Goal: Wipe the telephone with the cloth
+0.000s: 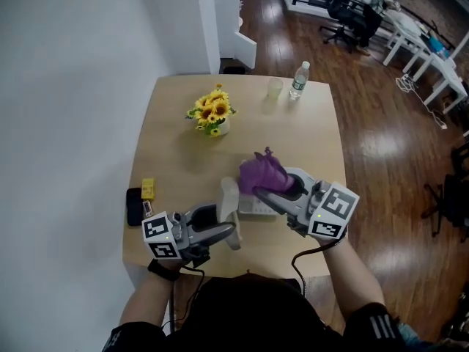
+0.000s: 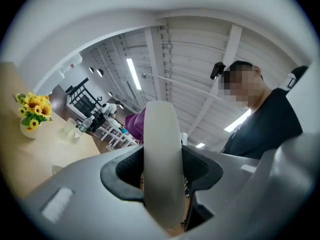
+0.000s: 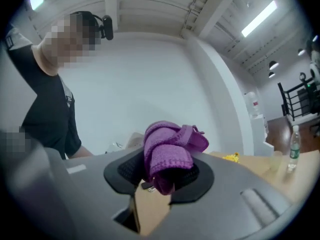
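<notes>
The left gripper (image 2: 162,170) is closed on the cream handset (image 2: 162,134) of the telephone, with both jaws pressing on its middle, and it holds the handset lifted at the near side of the table. The right gripper (image 3: 165,176) is closed on the folded purple cloth (image 3: 169,146), which stands bunched above the jaws. The body of the telephone (image 1: 253,207) lies on the table (image 1: 326,160) between the two grippers, just under the cloth. I think the first danger is that the smooth, rounded handset turns or slips between the jaws when the cloth rubs it, because it is held only at one narrow place. The second danger is that a strong push of the cloth moves the light body of the telephone toward the near edge. The cloth could also pull out of the jaws if it catches on something. I cannot see a cord. Other things are well apart from the work: a pot of sunflowers (image 1: 211,116) in the middle, a cup (image 1: 274,88) and a water bottle (image 1: 299,79) at the far edge, and a small yellow thing (image 1: 148,188) beside a black thing (image 1: 134,206) at the left edge. Nothing stands in the way.
</notes>
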